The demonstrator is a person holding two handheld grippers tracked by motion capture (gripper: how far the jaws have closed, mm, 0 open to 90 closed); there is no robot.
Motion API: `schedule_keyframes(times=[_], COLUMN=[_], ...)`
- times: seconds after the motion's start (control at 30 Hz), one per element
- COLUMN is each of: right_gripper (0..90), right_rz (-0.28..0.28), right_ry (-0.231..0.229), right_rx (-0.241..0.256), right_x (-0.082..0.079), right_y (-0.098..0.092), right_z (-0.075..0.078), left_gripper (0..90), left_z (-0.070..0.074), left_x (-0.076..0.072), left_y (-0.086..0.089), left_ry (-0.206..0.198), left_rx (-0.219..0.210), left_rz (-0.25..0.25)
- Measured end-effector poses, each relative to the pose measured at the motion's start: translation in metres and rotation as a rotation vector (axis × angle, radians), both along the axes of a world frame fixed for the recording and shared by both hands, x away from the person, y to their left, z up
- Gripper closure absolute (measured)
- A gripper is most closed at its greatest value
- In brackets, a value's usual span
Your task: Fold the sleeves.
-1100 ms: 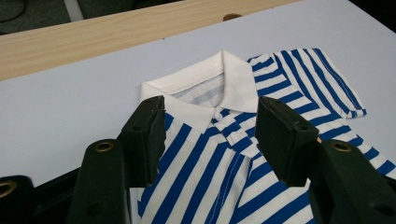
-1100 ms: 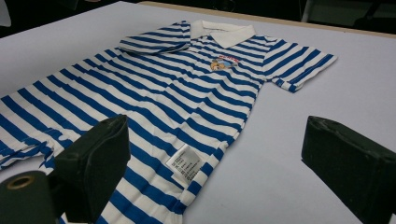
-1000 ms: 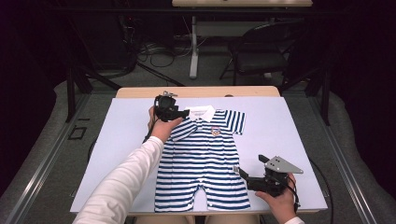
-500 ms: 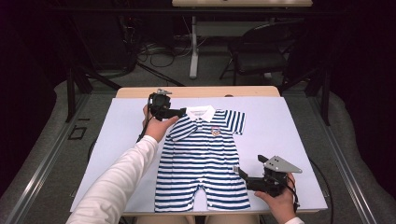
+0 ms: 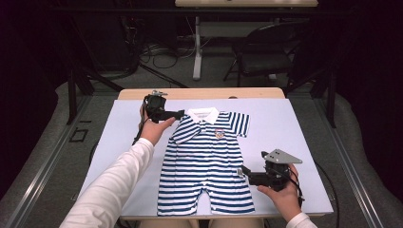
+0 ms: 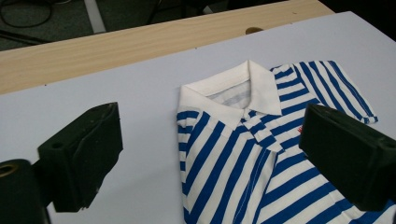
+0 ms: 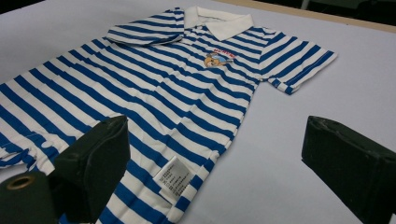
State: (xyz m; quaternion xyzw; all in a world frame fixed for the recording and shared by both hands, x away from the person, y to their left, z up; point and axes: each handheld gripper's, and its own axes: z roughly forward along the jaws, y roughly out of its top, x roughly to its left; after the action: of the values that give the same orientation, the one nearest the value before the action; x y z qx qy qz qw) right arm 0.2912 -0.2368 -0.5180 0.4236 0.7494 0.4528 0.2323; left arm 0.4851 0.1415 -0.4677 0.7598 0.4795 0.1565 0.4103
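A blue-and-white striped baby romper (image 5: 204,161) with a white collar (image 6: 243,88) lies flat on the pale mat (image 5: 294,128). Its left sleeve is folded in over the chest, while the right sleeve lies spread out. My left gripper (image 5: 178,114) is open just left of the collar and folded shoulder, holding nothing; in the left gripper view the romper (image 6: 243,154) lies between and beyond the jaws of the gripper (image 6: 210,126). My right gripper (image 5: 244,172) is open at the romper's right side edge. In the right gripper view the gripper (image 7: 215,144) stands over a white care label (image 7: 173,179).
The mat covers a wooden table whose bare far edge (image 5: 199,93) shows behind the collar. Bare mat lies on both sides of the romper. Beyond the table stand a dark chair (image 5: 266,52) and a white post (image 5: 197,47), with cables on the floor.
My left gripper has drawn back a little to the left, away from the collar. The right gripper and the romper have stayed put.
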Motion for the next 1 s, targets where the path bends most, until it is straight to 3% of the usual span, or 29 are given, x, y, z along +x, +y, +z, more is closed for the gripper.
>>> schedule_keyframes(times=[0.2, 0.37, 0.47, 1.0], right_gripper=[4.9, 1.1, 0.0, 0.0], right_rz=[0.017, 0.022, 0.022, -0.002], right_ry=[0.016, 0.027, 0.034, 0.113], right_rx=[-0.001, 0.011, 0.021, 0.003], right_x=[0.016, 0.031, 0.041, 0.102], right_y=[0.007, 0.011, 0.012, 0.013], right_z=[0.011, 0.023, 0.03, 0.063], left_gripper=[2.3, 0.5, 0.5, 0.5], left_z=[0.003, 0.004, 0.005, 0.009], left_x=[-0.001, -0.003, -0.004, -0.007], left_y=[0.005, 0.008, 0.01, 0.017], left_ry=[0.006, 0.002, 0.004, -0.007], left_rx=[-0.035, -0.019, -0.037, -0.036], left_rz=[0.013, 0.006, 0.01, 0.001])
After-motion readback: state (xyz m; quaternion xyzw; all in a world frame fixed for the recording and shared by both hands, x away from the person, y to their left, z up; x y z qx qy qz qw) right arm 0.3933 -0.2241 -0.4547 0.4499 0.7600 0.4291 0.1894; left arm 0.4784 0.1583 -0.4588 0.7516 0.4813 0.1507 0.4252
